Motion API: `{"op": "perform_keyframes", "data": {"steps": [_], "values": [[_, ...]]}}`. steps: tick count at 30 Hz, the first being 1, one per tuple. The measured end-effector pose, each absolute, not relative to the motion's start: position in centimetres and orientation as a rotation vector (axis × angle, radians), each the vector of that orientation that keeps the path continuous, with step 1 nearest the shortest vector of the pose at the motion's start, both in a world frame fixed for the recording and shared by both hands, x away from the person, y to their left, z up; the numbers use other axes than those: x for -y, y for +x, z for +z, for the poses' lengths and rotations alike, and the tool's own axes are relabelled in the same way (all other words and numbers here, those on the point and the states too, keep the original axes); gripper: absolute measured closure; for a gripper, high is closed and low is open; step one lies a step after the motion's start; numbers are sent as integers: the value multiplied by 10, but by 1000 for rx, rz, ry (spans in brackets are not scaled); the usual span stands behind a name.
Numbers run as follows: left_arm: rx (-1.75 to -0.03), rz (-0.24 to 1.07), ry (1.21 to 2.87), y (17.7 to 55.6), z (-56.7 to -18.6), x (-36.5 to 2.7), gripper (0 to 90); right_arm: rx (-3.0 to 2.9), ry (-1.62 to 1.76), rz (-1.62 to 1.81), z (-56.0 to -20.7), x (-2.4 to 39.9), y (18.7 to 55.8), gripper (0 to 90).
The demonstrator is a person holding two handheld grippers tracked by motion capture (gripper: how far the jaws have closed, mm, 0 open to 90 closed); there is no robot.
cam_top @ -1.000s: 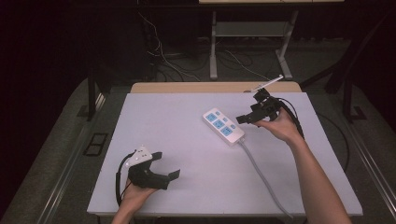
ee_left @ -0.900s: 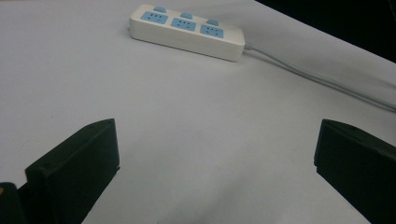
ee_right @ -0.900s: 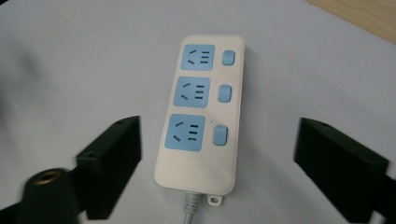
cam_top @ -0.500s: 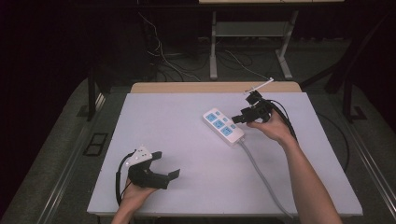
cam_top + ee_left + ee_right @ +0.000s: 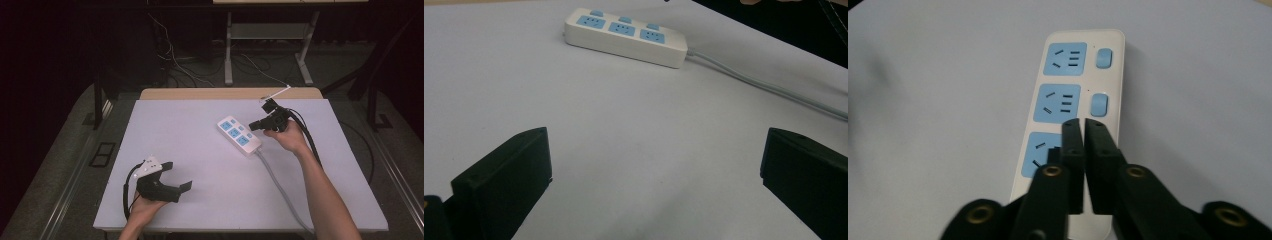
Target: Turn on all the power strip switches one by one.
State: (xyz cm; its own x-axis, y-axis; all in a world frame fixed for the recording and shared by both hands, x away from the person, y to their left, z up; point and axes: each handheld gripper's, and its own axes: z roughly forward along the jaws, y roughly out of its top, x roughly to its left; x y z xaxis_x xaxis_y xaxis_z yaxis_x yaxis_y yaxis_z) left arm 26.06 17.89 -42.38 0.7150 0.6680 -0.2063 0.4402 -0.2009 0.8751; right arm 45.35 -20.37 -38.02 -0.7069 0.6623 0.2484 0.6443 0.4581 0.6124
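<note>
White table point(image 5: 190, 150) lay bare; my right gripper point(image 5: 1084, 131), jaws just closed empty, hovered over the power strip point(image 5: 1068, 125) at frame centre; pressing its switch point(image 5: 1097, 105) squarely seemed wise.

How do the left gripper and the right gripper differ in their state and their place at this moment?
The left gripper has its jaws wide apart with bare table between them; the right gripper has just closed its jaws with nothing between them. The left gripper sits low at the table's near edge, far from the power strip; the right gripper points at the strip's cable end. Both have black jaws and are held by one hand each.
</note>
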Motion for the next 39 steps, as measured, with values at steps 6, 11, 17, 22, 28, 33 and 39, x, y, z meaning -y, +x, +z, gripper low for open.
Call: {"op": "perform_keyframes", "data": {"steps": [6,11,17,22,28,33,39], "values": [[-864,265,1842,261,-424,-179,0,-2670,1194,1063,-384,203,456,899],[-860,266,1846,261,-424,-179,0,-2674,1204,1054,-390,204,461,899],[-861,266,1847,262,-424,-180,0,-2693,1210,1046,-398,203,465,899],[-861,267,1847,262,-424,-180,0,-2704,1216,1057,-403,203,467,899],[-863,267,1848,263,-424,-180,0,-2725,1213,1032,-408,197,466,899],[-864,270,1843,262,-424,-181,0,-2747,1218,1020,-411,196,466,900],[-860,271,1842,262,-423,-181,0,-2747,1186,1004,-412,196,464,900]]}}
